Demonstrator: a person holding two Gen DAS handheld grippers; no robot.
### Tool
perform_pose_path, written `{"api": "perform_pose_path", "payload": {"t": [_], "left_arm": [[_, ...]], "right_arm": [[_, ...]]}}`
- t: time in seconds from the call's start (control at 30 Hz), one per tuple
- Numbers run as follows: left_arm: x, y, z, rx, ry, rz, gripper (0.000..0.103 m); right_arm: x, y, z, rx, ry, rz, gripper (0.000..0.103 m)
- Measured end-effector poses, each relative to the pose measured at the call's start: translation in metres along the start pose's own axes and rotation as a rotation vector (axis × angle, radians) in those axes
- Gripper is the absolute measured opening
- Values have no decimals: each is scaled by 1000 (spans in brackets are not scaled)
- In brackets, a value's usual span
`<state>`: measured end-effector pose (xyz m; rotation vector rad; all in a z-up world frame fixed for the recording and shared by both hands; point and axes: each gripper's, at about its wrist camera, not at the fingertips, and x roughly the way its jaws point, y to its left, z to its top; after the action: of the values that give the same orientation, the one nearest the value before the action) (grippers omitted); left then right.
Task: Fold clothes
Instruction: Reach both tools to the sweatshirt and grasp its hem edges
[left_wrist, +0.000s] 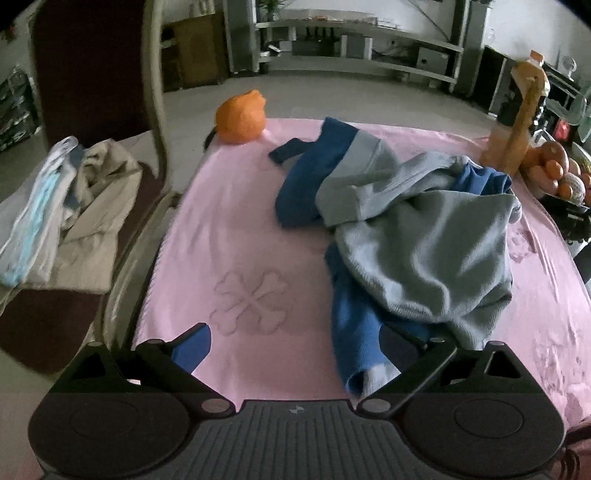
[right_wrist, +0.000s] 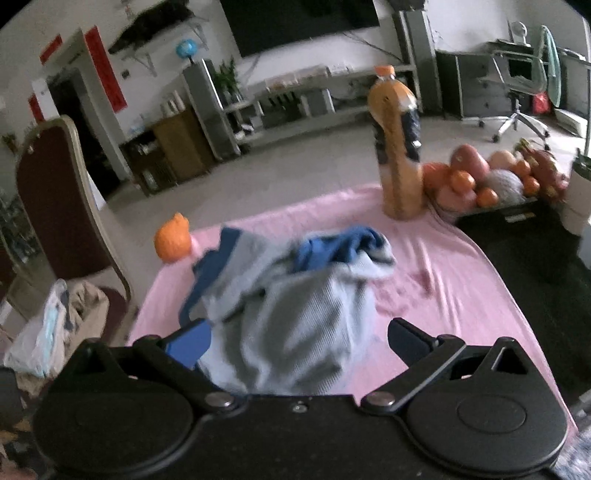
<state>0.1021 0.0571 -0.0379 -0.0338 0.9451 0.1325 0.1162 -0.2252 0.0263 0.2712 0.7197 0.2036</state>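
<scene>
Grey-and-blue knit sweater (left_wrist: 417, 236) crumpled mid-tabletop on pink cloth (left_wrist: 236, 229), unfolded; folding barely begun. Left gripper (left_wrist: 295, 343), right gripper (right_wrist: 299, 341) both spread apart, empty.

Sweater (left_wrist: 424, 243): grey-and-blue ribbed knit, soft, matt. Pink cloth (left_wrist: 229, 229) over table: smooth, faint sheen, embossed pattern. Left hand-held gripper (left_wrist: 295, 347): matt black plastic, metal rivets.
</scene>
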Motion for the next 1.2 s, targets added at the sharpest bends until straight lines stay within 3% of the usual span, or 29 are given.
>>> {"api": "perform_pose_path", "payload": {"t": [0.1, 0.2, 0.27, 0.33, 0.43, 0.5, 0.57, 0.7, 0.73, 0.77, 0.83, 0.87, 0.97, 1.1, 1.2], "left_arm": [[25, -2, 1, -16, 50, -30, 95], [46, 3, -8, -66, 100, -51, 73], [54, 9, -12, -101, 112, -56, 68], [55, 16, -14, -128, 94, -59, 69], [53, 24, -10, -139, 60, -31, 74], [53, 28, -9, -136, 46, 2, 77], [58, 31, -8, -134, 57, 12, 73], [70, 39, -5, -184, 113, -58, 73], [70, 39, -5, -191, 117, -76, 73], [68, 39, -5, -190, 113, -90, 74], [61, 34, -8, -162, 84, -91, 74], [58, 33, -9, -149, 66, -80, 76], [52, 34, -10, -145, 39, -63, 81], [48, 46, -13, -242, 54, -148, 84], [43, 51, -17, -278, 49, -170, 85]], "right_arm": [[24, -14, 7, 34, -22, 19, 103], [58, -26, 1, 69, 36, 64, 94], [82, -26, -6, 68, 102, 114, 57], [108, -15, -16, 30, 183, 171, 50], [142, 20, -32, -92, 262, 227, 50], [162, 45, -40, -152, 301, 257, 57], [179, 67, -46, -191, 328, 274, 72], [208, 101, -59, -263, 352, 240, 73], [214, 107, -62, -280, 354, 215, 60], [220, 108, -64, -290, 358, 181, 33], [213, 102, -62, -243, 348, 154, 13], [208, 99, -60, -220, 336, 138, 9], [152, 76, -36, -151, 184, 74, 9], [57, 26, -5, -2, 15, 52, 9], [-14, -17, 2, 108, -99, 6, 9]]}}
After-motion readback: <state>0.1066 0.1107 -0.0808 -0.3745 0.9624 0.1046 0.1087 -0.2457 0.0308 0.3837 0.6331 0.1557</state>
